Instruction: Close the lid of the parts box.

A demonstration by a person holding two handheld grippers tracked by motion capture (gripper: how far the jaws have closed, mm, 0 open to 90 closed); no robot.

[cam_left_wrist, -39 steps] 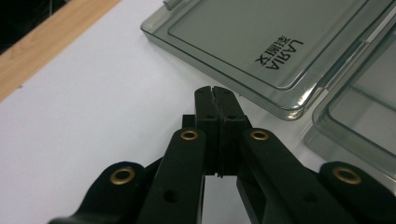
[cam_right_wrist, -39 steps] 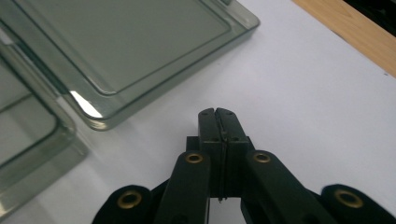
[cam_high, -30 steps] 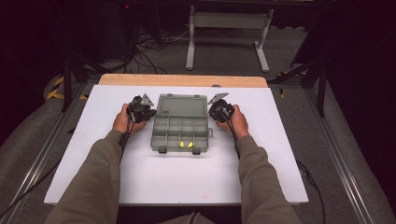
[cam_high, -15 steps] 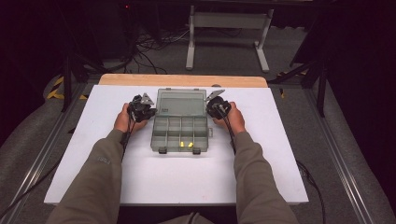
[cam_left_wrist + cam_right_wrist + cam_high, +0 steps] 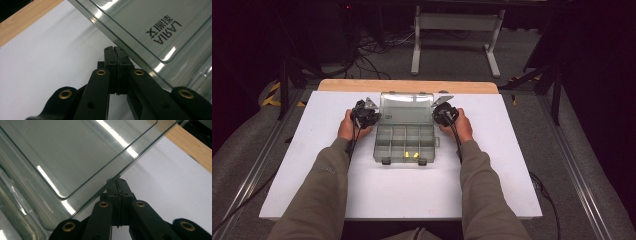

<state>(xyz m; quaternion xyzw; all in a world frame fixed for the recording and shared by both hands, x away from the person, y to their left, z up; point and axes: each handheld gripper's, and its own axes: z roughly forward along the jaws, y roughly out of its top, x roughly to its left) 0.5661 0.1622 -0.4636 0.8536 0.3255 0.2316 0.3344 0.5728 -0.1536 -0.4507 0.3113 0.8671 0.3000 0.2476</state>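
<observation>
The box sits mid-table, its lid raised. Your left gripper and right gripper, jaws pressed together, seemingly touch the lid's side edges; your forearms flank the box.

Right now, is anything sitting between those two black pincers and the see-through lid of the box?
Nothing visible does. The left gripper has its jaws pressed together right at the clear lid edge, and the right gripper likewise at the opposite edge. Only bare white table lies around them.
</observation>
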